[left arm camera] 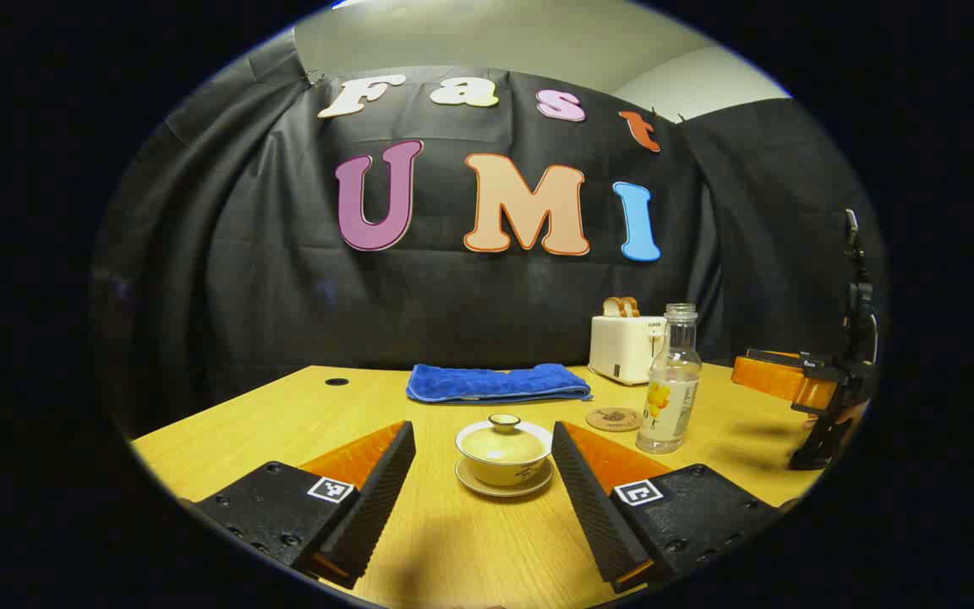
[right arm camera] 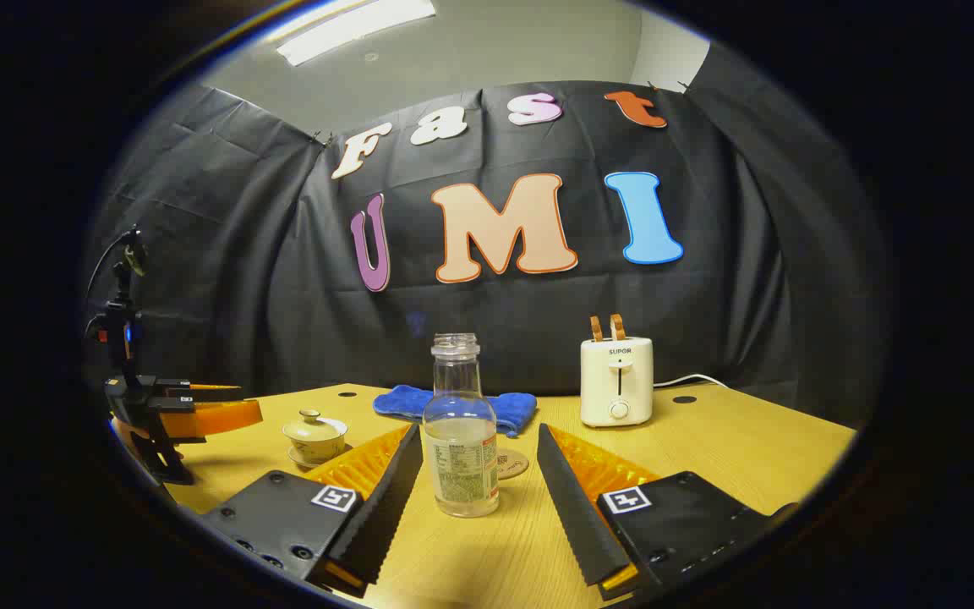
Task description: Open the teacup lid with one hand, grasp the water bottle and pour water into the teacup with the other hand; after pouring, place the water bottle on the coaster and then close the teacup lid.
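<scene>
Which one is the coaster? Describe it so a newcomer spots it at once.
On the wooden table, find the white toaster at the back. In front of it stands a clear water bottle; the coaster lies just beside its base, the only flat, round brown disc.

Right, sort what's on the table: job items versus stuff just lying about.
Job:
teacup with lid on
water bottle, uncapped
coaster

Lying about:
blue towel
toaster with bread slices

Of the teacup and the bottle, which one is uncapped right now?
The bottle: its neck is open with no cap, while the teacup has its lid on.
</scene>
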`<state>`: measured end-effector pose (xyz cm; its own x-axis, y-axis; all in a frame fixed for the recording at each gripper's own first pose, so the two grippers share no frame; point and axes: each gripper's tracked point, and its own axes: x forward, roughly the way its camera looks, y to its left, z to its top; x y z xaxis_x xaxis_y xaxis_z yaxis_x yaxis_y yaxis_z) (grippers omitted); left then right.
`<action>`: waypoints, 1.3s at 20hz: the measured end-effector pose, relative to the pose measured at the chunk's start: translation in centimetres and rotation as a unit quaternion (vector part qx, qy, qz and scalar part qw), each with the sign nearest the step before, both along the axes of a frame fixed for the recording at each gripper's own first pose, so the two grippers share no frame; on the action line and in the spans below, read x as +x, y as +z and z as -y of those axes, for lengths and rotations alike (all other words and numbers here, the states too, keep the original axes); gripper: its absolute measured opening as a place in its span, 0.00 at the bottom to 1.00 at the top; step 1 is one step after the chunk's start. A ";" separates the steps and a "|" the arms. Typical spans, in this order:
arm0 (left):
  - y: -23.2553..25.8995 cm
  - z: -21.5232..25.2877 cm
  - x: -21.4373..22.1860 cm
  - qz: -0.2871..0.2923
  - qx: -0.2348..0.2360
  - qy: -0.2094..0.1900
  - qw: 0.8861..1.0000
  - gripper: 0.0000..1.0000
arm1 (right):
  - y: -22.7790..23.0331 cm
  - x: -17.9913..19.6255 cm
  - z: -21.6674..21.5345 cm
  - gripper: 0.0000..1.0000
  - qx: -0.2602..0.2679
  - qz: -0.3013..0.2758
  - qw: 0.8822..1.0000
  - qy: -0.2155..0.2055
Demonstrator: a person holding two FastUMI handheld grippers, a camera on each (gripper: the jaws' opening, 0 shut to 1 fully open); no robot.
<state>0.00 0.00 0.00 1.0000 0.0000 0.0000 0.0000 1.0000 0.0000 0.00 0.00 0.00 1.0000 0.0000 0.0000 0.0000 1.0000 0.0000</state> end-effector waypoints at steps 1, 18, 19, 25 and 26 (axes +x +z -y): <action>-0.1 0.0 0.1 -0.002 0.003 0.001 1.000 0.95 | -0.1 0.0 0.1 0.94 -0.001 0.000 1.000 -0.001; -0.1 -0.4 0.1 -0.003 0.006 0.006 1.000 0.95 | -1.0 0.7 0.2 0.84 -0.004 -0.021 1.000 -0.007; -0.2 -0.3 0.0 -0.003 0.006 0.006 1.000 0.95 | -1.3 0.7 0.2 0.84 -0.006 -0.025 1.000 -0.007; -0.2 -0.3 0.0 -0.003 0.006 0.005 1.000 0.95 | -1.7 0.8 0.1 0.94 -0.014 -0.035 0.999 -0.008; -0.3 -0.3 0.1 -0.003 0.006 0.004 1.000 0.95 | -1.7 0.9 0.2 0.89 -0.014 -0.036 0.999 -0.008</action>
<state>0.10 0.30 -0.26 1.0000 0.0072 -0.0054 -0.0072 0.9999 0.0117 0.85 -0.15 -1.70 0.9973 -0.0174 -0.0717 0.0154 0.9995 -0.0286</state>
